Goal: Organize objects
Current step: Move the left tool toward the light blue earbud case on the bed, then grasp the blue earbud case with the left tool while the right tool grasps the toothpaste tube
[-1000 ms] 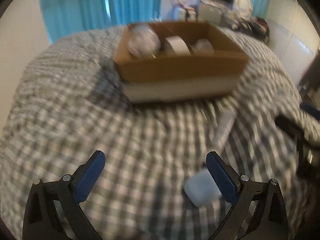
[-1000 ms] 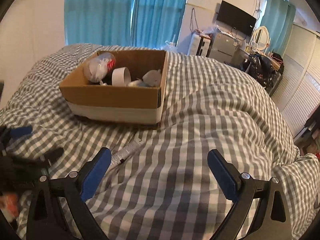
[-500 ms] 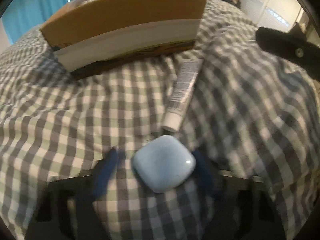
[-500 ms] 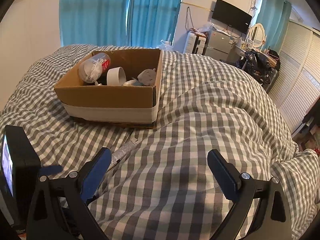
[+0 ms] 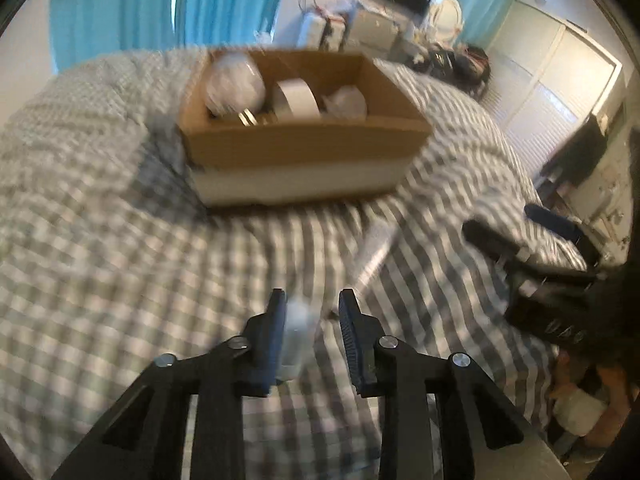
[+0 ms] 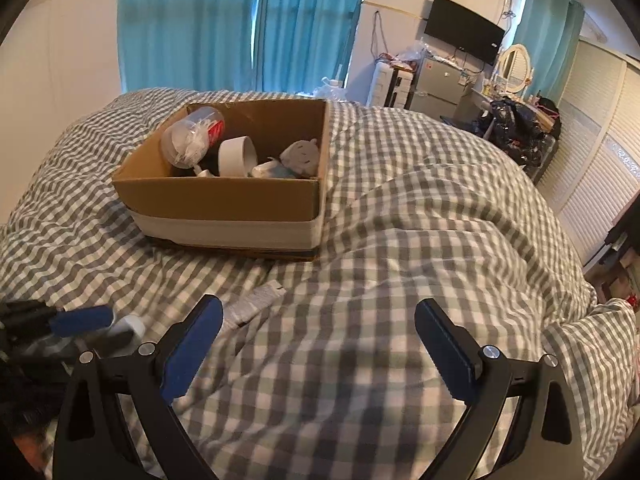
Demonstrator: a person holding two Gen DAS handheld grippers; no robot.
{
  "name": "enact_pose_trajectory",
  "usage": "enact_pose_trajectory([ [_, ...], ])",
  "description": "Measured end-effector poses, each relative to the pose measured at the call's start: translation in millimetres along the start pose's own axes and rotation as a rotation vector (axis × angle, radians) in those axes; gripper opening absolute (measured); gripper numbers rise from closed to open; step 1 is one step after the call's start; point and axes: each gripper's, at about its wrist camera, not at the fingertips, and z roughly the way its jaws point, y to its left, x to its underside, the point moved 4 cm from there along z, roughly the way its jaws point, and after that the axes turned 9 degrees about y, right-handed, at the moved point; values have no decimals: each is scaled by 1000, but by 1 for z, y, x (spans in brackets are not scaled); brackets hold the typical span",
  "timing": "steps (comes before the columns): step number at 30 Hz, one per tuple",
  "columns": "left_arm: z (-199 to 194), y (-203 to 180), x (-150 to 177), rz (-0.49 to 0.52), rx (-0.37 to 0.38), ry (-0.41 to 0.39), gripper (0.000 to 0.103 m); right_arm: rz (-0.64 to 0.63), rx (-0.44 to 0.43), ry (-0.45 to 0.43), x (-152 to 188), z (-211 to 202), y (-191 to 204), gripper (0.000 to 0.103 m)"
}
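Note:
My left gripper (image 5: 312, 316) is shut on a pale blue case (image 5: 295, 332), held edge-on against the left pad above the checked bedspread; the view is blurred. It shows at the left of the right wrist view (image 6: 86, 326), with the case (image 6: 130, 325) between its fingers. A cardboard box (image 5: 304, 148) holding a clear jar, a tape roll and a grey plush stands ahead; it also shows in the right wrist view (image 6: 224, 200). A white tube (image 6: 254, 304) lies on the bed before the box. My right gripper (image 6: 318, 330) is open and empty over the bedspread.
The checked bedspread (image 6: 420, 240) rises in folds on the right. Teal curtains (image 6: 240, 20), a wall television (image 6: 464, 40) and cluttered furniture stand behind the bed. White louvred doors (image 6: 592, 152) are on the right.
My left gripper went down over the pale blue case, closed on it and lifted it off the bed. My right gripper stayed open and barely moved.

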Motion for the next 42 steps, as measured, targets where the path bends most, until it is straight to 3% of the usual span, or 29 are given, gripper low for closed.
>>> enact_pose_trajectory([
  [4, -7, 28, -16, -10, -46, -19, 29, -20, -27, 22, -5, 9, 15, 97],
  [11, 4, 38, -6, -34, -70, 21, 29, -77, -74, 130, -9, 42, 51, 97],
  [13, 4, 42, -1, -41, -70, 32, 30, -103, -89, 175, -5, 55, 64, 91],
  [15, 9, 44, 0, -46, -80, 50, 31, -130, -88, 235, 0, 72, 74, 71],
  [17, 13, 46, 0, -52, -80, 61, 35, -154, -71, 287, 8, 88, 79, 63],
  [19, 16, 46, 1, -57, -78, 68, 46, -148, -67, 309, 12, 95, 78, 63],
  [28, 18, 53, 4, -81, -117, 78, 59, -185, -28, 384, 17, 116, 88, 71],
  [29, 17, 53, 4, -83, -120, 76, 60, -188, -34, 386, 18, 118, 90, 71],
  [31, 15, 53, 5, -86, -127, 73, 62, -187, -45, 377, 18, 118, 90, 59],
  [32, 14, 53, 5, -86, -129, 70, 64, -186, -64, 364, 19, 115, 91, 42],
  [33, 13, 53, 6, -85, -132, 68, 65, -187, -93, 351, 19, 110, 92, 34],
  [40, 14, 47, 11, -65, -137, 81, 72, -155, -156, 229, 21, 70, 82, 28],
  [42, 18, 40, 12, -42, -123, 94, 75, -134, -177, 196, 21, 56, 75, 19],
])
